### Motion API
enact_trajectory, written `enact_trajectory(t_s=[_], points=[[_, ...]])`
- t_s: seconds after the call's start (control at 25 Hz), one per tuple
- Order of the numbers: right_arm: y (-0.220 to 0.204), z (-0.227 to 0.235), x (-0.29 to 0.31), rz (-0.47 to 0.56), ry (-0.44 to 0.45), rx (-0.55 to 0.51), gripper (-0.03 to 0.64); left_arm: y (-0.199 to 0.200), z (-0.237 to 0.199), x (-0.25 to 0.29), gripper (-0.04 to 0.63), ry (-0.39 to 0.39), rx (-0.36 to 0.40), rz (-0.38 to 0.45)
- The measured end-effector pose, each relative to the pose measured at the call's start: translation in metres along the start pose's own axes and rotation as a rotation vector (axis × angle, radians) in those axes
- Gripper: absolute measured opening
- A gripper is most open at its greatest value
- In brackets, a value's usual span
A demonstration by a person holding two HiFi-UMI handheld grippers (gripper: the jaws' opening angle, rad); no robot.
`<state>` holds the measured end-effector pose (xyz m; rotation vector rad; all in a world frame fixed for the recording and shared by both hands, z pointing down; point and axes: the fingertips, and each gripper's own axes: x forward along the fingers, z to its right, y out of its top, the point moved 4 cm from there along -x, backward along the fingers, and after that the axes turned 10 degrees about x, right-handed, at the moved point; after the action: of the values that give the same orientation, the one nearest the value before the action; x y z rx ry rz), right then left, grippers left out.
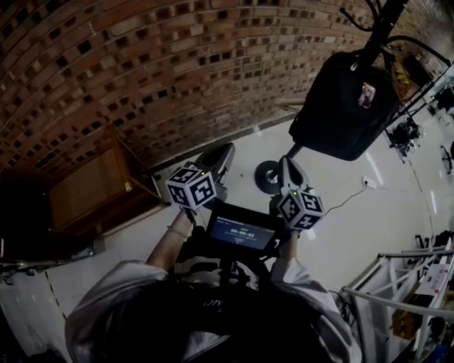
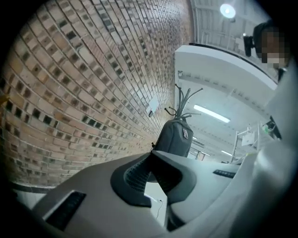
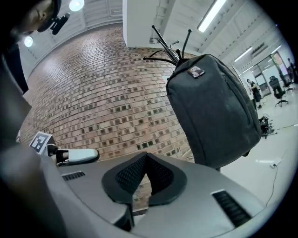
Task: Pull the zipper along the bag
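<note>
Item: dark bag (image 1: 344, 106), soft-sided, with a small badge (image 1: 367, 94) high on its face. It hangs free from the hooks of a coat stand (image 1: 383, 21) close to the brick wall (image 1: 142, 57). No worktop carries it, so there are no edges or corners to place it by; the stand's round foot (image 1: 268, 177) sits on the pale floor (image 1: 355, 227) beneath. The zipper slider cannot be made out in any view. Hazards, as judged: the bag is unsupported, so a pull on the zipper by one tool alone would likely swing or twist it on the hook, and the slider would then drag the fabric instead of travelling. A hard tug might also rock the stand. Steadying the cloth near the track with the other tool seems called for. Position: the bag is ahead of and above both tools, well apart from them and nearer the right one. Left tongs (image 1: 225, 150): tips pressed together, nothing between them, aimed toward the bag (image 2: 174, 137) from lower down. Right tongs (image 1: 287, 162): likewise pressed together and empty (image 3: 145, 157), with the bag (image 3: 214, 107) up and to their right. Both are held close to the person's chest, just beyond a small lit screen (image 1: 241, 230).
</note>
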<state>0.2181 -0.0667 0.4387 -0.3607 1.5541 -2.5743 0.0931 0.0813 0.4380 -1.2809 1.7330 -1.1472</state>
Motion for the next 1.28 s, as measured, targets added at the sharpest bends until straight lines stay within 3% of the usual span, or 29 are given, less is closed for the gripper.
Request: enact_trajectory(t_s=[0.24,0.52,0.72,1.12,1.28], points=[[-0.010,-0.031,0.047,0.042,-0.095,0.013,-0.008,0.017,-0.044,0.013,0.008,-0.132,0.061,-0.095],[-0.002,-0.029,0.062,0.069,-0.207,0.010,-0.008,0.023,-0.068,0.052,0.008,-0.233,0.020,-0.108],[0.011,-0.012,0.067,0.093,-0.261,-0.007,-0.008,0.023,-0.063,0.088,0.008,-0.291,0.006,-0.109],[0.057,0.046,0.079,0.194,-0.336,-0.026,-0.008,0.030,-0.036,0.182,0.012,-0.485,-0.014,-0.087],[0.081,0.065,0.076,0.222,-0.369,-0.027,-0.008,0.023,-0.022,0.220,0.071,-0.554,-0.018,-0.118]])
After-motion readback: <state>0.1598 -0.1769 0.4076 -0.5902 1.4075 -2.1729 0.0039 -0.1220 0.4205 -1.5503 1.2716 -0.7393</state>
